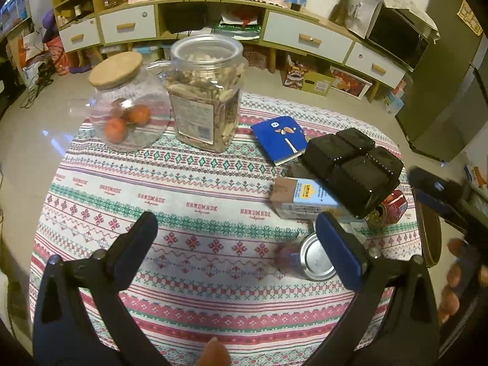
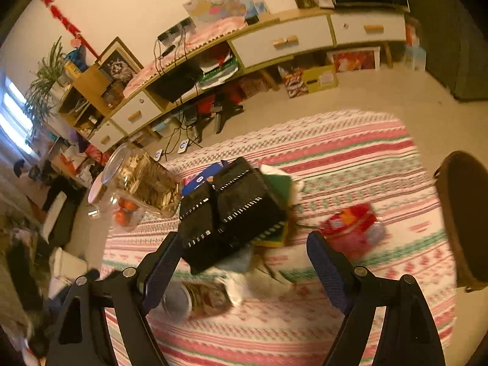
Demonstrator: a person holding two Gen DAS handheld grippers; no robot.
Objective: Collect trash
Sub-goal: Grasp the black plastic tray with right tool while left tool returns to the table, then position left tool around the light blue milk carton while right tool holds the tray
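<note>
My left gripper (image 1: 236, 222) hangs open over the patterned tablecloth (image 1: 189, 183), with nothing between its fingers. A silver-bottomed can (image 1: 317, 257) lies on its side just by the right finger. Beyond it sit a light-blue and brown carton (image 1: 305, 201), a black plastic tray (image 1: 353, 167), a blue packet (image 1: 280, 138) and a red can (image 1: 393, 206). My right gripper (image 2: 244, 241) is open too, low over the same pile. The black tray (image 2: 231, 210) sits just past its fingertips, the red can (image 2: 350, 228) to the right, and the lying can (image 2: 195, 299) by its left finger.
A round glass jar with oranges and a wooden lid (image 1: 122, 113) and a tall snack jar (image 1: 204, 91) stand at the table's far left. A brown round basket (image 2: 463, 219) stands beside the table on the right. A cabinet with drawers (image 1: 305, 36) lines the wall.
</note>
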